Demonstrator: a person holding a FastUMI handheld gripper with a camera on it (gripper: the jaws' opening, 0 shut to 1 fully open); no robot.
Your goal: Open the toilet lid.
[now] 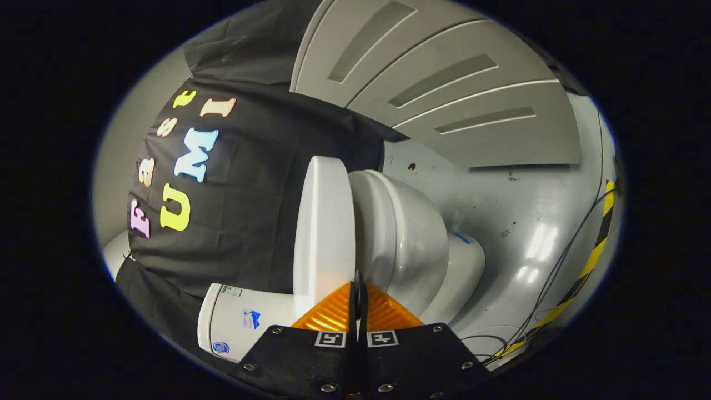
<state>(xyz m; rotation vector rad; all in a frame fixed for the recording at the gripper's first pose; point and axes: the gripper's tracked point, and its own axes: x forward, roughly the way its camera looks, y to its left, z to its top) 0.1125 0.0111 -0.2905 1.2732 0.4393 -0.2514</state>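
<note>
The gripper point(358, 297) has its jaws clenched together with nothing visibly held. Just ahead, at twelve o'clock, the toilet lid point(325, 228) stands lifted away from the toilet bowl point(411, 244), whose inside is hidden.

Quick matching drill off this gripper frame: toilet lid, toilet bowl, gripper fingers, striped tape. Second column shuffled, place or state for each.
Things
1. toilet lid
2. toilet bowl
3. gripper
4. striped tape

Places or states
A. closed together, tips at the lid's edge
B. on the grey floor near loose cables
C. swung away from the seat, towards the black cloth
D. white, rounded, beyond the fingers, opposite side from the cloth

Pairs: 1-C, 2-D, 3-A, 4-B
</note>
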